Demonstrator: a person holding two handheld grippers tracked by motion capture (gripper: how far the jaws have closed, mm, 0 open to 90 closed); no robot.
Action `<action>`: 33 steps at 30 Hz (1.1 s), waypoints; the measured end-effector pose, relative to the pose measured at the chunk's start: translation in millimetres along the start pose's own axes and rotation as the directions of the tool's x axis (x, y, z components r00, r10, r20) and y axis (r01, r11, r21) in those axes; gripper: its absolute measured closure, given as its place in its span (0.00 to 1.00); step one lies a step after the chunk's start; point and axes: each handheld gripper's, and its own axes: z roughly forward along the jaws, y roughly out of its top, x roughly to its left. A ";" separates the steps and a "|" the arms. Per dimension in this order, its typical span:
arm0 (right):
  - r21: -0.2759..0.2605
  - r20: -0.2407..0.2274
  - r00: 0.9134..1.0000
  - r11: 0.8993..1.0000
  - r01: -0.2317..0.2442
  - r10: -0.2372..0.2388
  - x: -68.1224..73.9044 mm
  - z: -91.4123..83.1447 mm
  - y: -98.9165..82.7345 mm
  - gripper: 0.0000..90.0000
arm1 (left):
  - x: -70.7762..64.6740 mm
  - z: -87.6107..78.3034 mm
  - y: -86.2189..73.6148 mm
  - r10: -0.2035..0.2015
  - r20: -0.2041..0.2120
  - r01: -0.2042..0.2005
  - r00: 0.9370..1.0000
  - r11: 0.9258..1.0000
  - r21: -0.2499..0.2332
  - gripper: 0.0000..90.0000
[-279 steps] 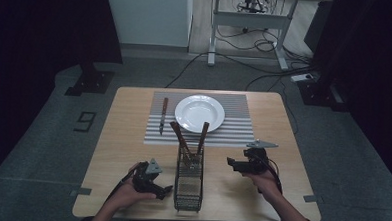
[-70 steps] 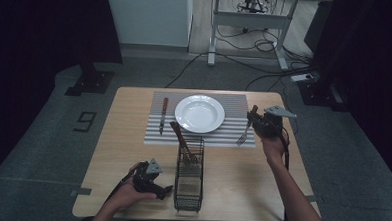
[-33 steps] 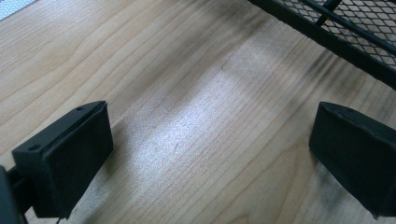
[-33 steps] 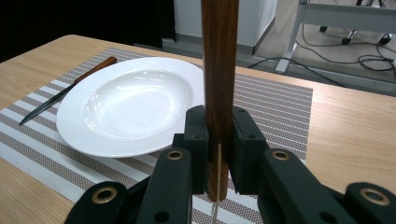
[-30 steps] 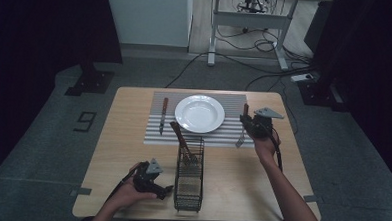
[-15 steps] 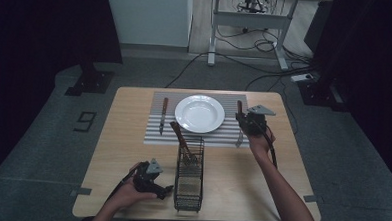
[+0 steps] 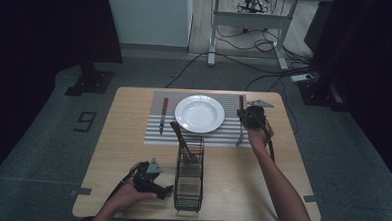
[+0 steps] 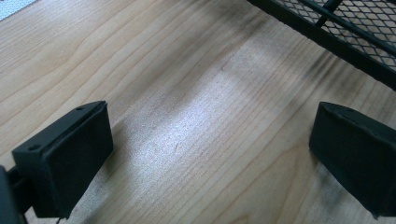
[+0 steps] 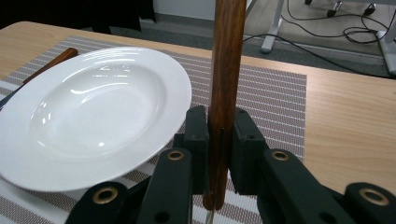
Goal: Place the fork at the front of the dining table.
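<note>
Fork [image 9: 227, 70] — clamped in right gripper [image 9: 219, 140]

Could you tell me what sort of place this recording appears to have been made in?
Probably a lab or studio staged as a dining setup. A wooden table bears a striped placemat, white plate and wire cutlery caddy, while black curtains and a desk frame with loose cables stand behind.

The right tool [image 7: 245, 116] has carried the wooden-handled fork [image 7: 240, 127] from the basket [image 7: 188, 182] to beside the plate [image 7: 199, 113].
</note>
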 end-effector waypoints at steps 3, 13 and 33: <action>-0.002 0.010 1.000 1.000 -0.020 0.020 -1.6 4.9 -1.6 0.88 | -0.1 0.1 0.1 0.001 0.000 -0.001 1.000 1.000 0.000 0.00; 0.051 0.025 0.997 0.996 -0.077 0.076 -11.8 23.3 -0.6 0.88 | -0.1 0.2 0.3 0.001 0.000 -0.001 1.000 1.000 0.000 0.00; 0.128 0.058 0.984 0.977 -0.172 0.166 -24.0 65.6 -15.5 0.87 | -0.1 0.3 0.3 0.001 0.000 -0.001 1.000 1.000 0.000 0.00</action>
